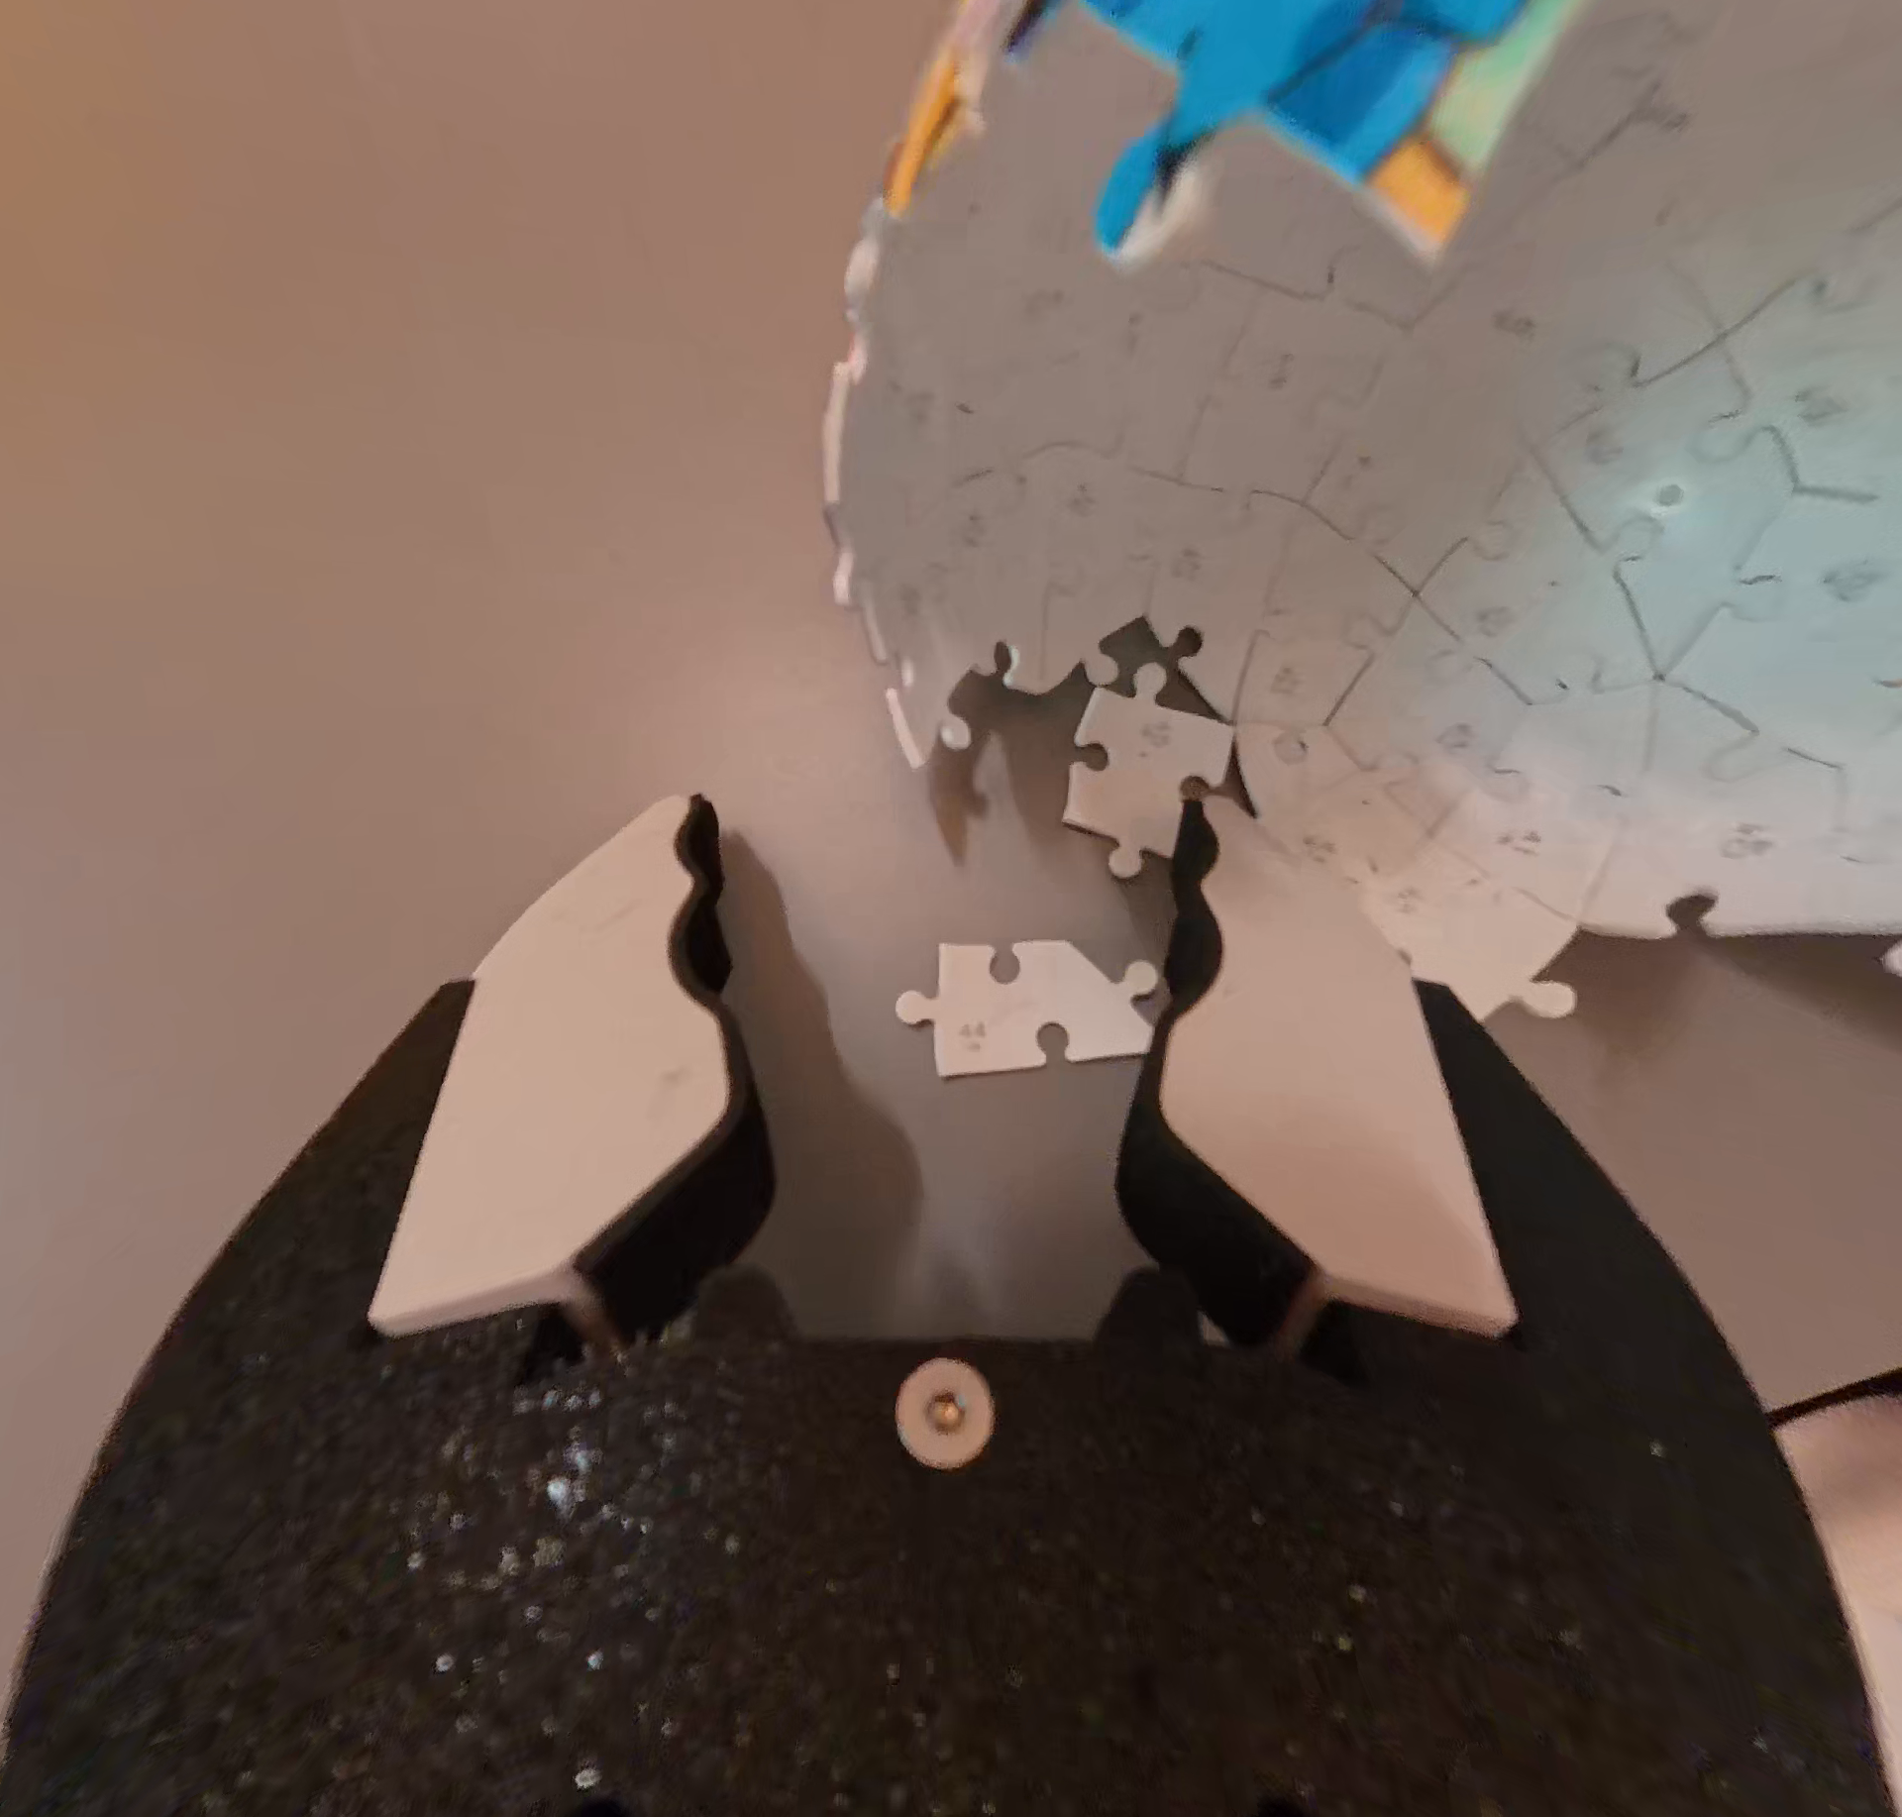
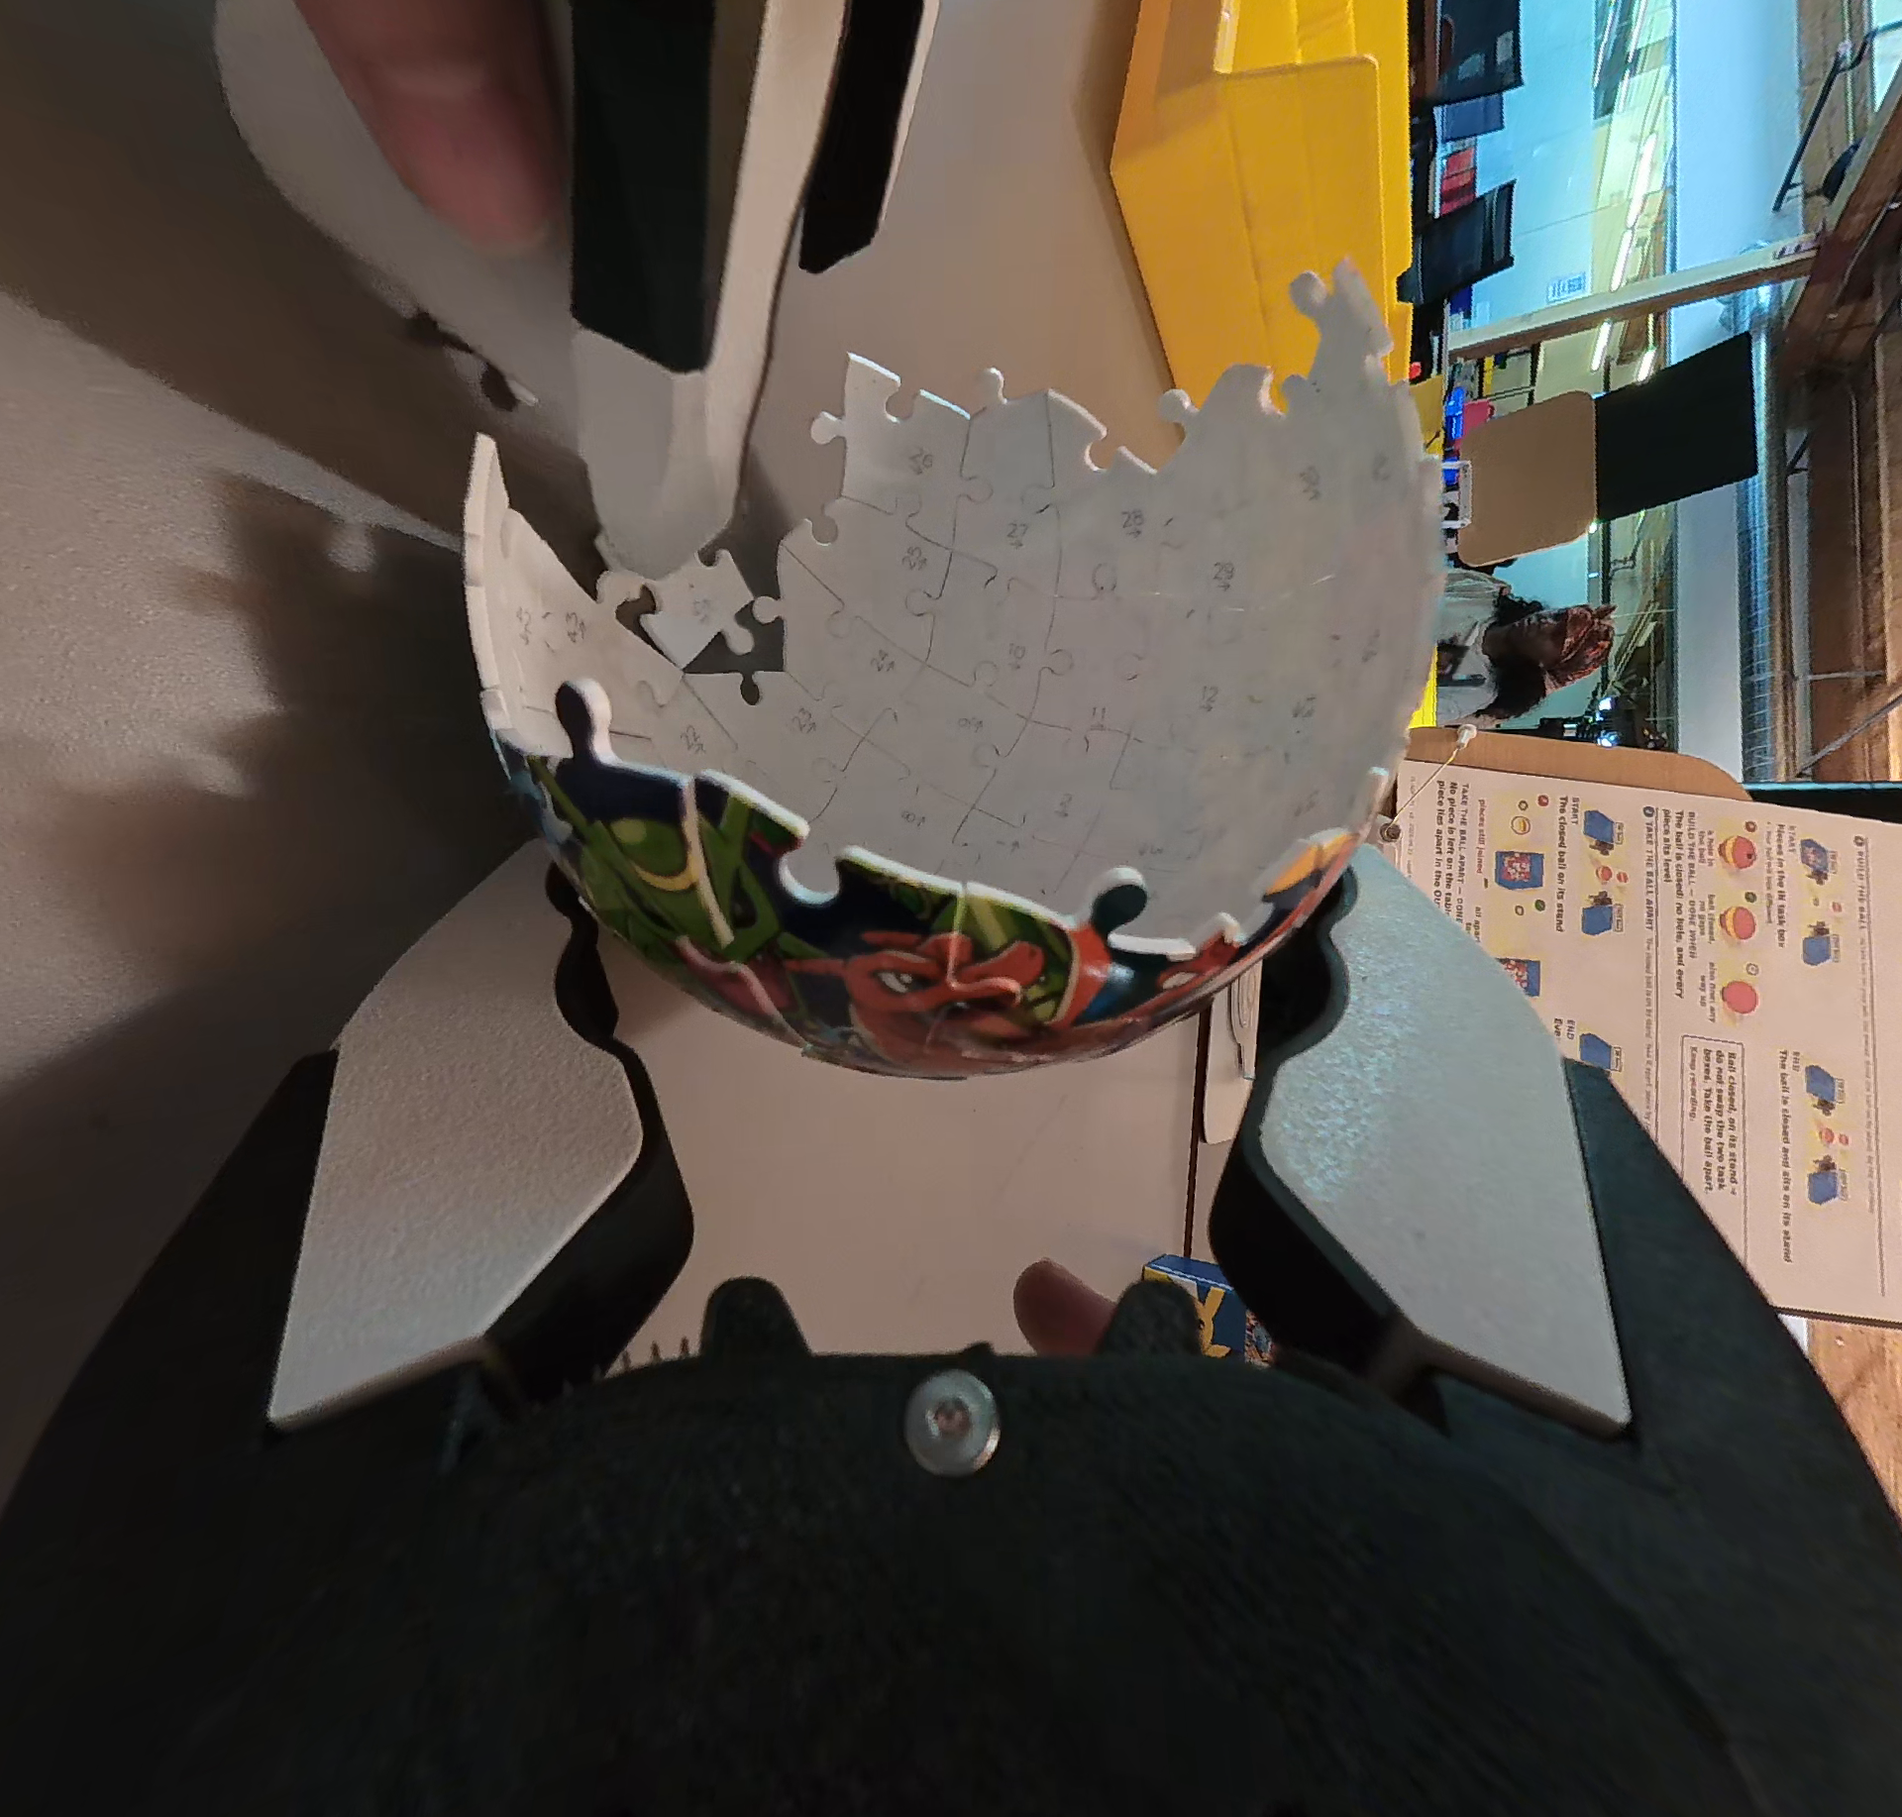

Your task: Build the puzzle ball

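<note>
The puzzle ball [image 2: 1029, 718] is seen as a half-built bowl: its inside is plain white, with pencilled marks on the interlocked pieces, while its outside is printed in green, red, orange and blue. The rim is ragged with tabs and notches, and a gap is left low in one wall. A loose white piece [image 1: 1148, 774] is lodged crooked at that gap, not seated flush. The ball is held above the bench [image 1: 412, 429], clasped between the two fingers of the right gripper [image 2: 952, 954] at its printed underside. The left gripper [image 1: 942, 815] is spread wide and grasps nothing; one fingertip touches the crooked piece. A second white piece [image 1: 1029, 1011] lies flat on the bench between those fingers. A yellow box [image 2: 1266, 172] and a printed sheet [image 2: 1647, 996] are seen beyond.
</note>
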Tool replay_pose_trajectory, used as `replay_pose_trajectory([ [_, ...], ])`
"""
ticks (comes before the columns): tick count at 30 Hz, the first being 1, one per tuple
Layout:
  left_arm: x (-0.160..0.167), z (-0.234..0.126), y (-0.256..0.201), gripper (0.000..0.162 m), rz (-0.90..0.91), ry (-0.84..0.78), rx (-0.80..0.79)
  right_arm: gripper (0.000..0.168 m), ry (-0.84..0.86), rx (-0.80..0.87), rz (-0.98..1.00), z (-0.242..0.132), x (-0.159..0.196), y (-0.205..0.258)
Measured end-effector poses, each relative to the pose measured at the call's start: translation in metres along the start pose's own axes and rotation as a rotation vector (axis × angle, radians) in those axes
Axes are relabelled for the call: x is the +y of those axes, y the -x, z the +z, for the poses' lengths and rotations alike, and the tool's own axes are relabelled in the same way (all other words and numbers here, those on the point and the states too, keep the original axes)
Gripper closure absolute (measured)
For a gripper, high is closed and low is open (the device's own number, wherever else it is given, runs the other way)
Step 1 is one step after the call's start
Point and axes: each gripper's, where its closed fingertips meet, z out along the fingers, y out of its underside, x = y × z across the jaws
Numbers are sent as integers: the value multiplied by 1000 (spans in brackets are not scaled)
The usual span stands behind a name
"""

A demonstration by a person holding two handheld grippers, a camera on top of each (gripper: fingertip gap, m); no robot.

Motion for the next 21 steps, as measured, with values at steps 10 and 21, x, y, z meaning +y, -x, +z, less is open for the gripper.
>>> replay_pose_trajectory([
  [10, 4, -5, 14, 75, 55, 15, -49, 39, -1, 1, -2, 0, 0, 0],
  [21, 7, -6, 11, 76, 37, 15, -7, 39, 1, 2, -7, 0, 1, -1],
])
